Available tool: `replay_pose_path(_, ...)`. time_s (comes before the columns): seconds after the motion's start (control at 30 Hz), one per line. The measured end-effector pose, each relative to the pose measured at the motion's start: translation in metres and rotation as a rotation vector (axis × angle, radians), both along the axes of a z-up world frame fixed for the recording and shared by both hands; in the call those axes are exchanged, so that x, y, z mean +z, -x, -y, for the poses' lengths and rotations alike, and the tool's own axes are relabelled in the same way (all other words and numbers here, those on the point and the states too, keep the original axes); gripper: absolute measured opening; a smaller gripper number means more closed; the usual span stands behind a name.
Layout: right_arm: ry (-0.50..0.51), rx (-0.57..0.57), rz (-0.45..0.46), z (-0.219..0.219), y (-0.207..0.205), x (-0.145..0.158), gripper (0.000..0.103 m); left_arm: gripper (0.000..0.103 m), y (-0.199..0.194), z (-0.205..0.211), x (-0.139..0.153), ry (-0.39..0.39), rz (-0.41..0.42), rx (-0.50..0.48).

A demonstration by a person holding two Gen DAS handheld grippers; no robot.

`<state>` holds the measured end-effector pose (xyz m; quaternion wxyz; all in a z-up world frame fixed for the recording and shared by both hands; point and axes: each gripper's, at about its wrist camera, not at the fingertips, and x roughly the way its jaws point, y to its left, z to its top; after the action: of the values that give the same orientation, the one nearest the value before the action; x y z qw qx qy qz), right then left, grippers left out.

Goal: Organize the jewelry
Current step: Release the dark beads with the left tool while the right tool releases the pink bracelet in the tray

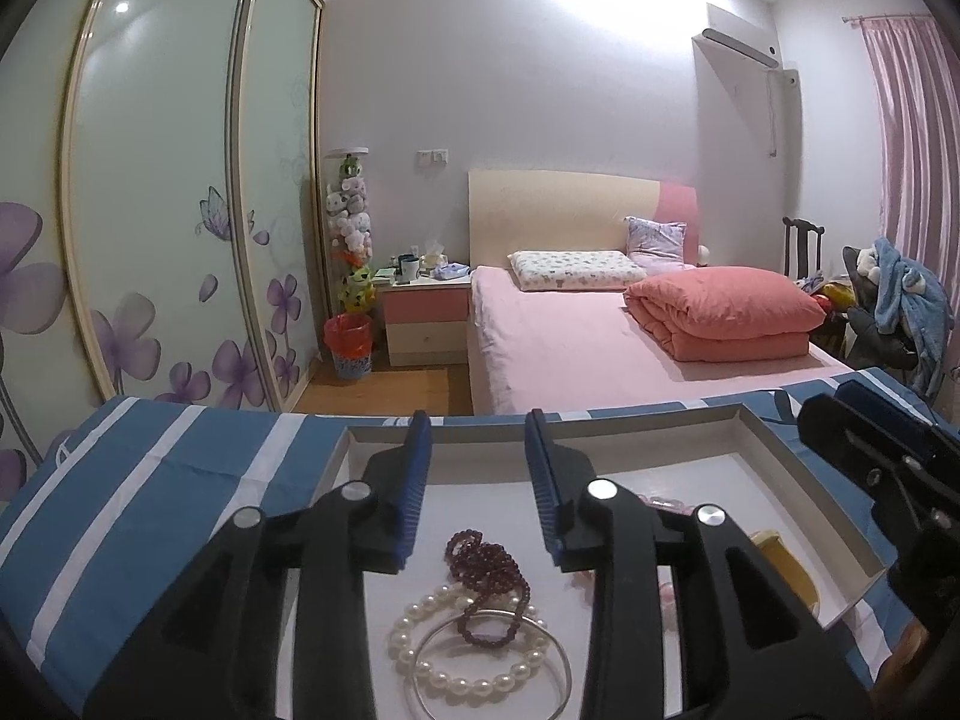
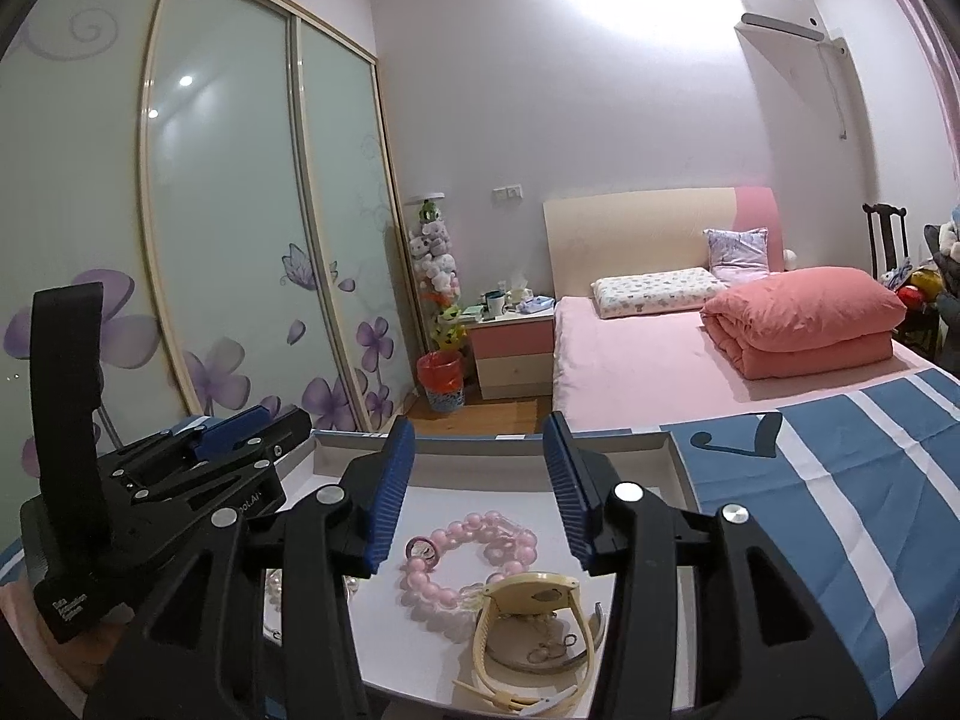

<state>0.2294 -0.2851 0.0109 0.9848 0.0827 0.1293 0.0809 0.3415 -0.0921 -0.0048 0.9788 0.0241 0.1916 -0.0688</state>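
A shallow white box lies on a blue-and-white striped cloth. In the left wrist view it holds a dark red bead string, a white pearl bracelet and a silver bangle. My left gripper is open and empty above them. In the right wrist view the box holds a pink bead bracelet and a cream wristwatch. My right gripper is open and empty above them. Each gripper shows at the other view's edge.
A bed with pink sheets and a folded coral quilt stands beyond the striped cloth. A nightstand, a red bin and sliding wardrobe doors are at the left. A chair with clothes is at the right.
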Motion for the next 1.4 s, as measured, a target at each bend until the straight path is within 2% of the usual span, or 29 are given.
replay_pose_path(0.23, -0.003, -0.028, 0.012, 0.006, 0.010, 0.006, 0.046, 0.039, 0.003, -0.007, 0.005, 0.002, 0.006, 0.004)
replay_pose_path(0.63, -0.013, -0.048, -0.023, 0.012, 0.041, 0.007, 0.046, 0.048, 0.044, -0.026, 0.020, 0.053, 0.007, -0.048)
replay_pose_path(0.73, -0.030, -0.049, -0.037, 0.014, 0.049, 0.006, 0.046, 0.049, 0.054, -0.033, 0.024, 0.113, -0.018, -0.081)
replay_pose_path(0.93, -0.052, -0.061, -0.044, 0.016, 0.065, 0.006, 0.046, 0.049, 0.075, -0.043, 0.032, 0.158, -0.026, -0.095)
replay_pose_path(1.4, -0.067, -0.072, -0.031, 0.020, 0.108, 0.007, 0.046, 0.049, 0.128, -0.052, 0.051, 0.157, 0.007, -0.080)
